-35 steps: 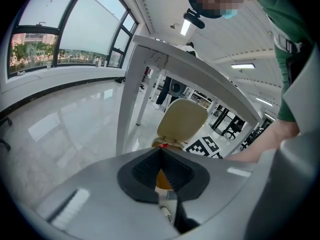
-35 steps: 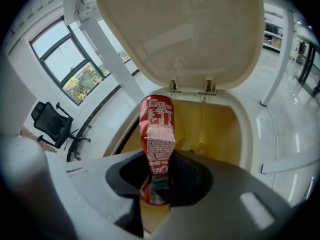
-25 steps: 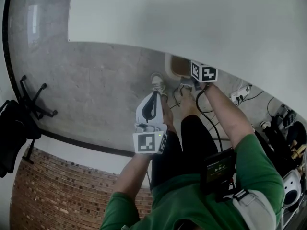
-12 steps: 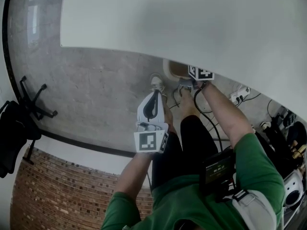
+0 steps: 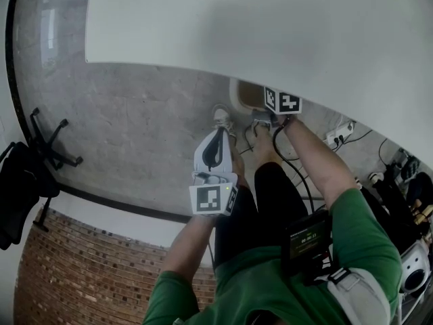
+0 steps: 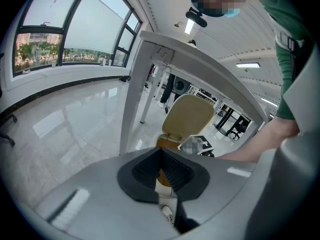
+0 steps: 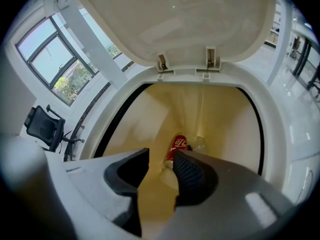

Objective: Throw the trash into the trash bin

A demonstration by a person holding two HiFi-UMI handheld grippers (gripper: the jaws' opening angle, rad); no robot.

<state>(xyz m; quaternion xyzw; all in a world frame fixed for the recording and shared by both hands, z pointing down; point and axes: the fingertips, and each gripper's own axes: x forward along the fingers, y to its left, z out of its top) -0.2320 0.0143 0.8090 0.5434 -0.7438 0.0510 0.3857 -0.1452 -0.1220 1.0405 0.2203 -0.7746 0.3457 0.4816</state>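
Observation:
A cream trash bin stands under the table edge with its lid swung up. My right gripper hangs over the bin's mouth and points down into it. Its jaws are opening and nothing is between them. A red can lies at the bottom of the bin beside a clear plastic piece. My left gripper is held nearer to the person, above the shoes, with its pads together and nothing in them. In the left gripper view the bin stands ahead, its lid up.
A white table covers the upper part of the head view, and its leg stands left of the bin. The person's shoes are next to the bin. A power strip with cables lies at the right. A black office chair stands far left.
Both grippers have kept their places. The right gripper's marker cube sits slightly higher and more to the left in the head view.

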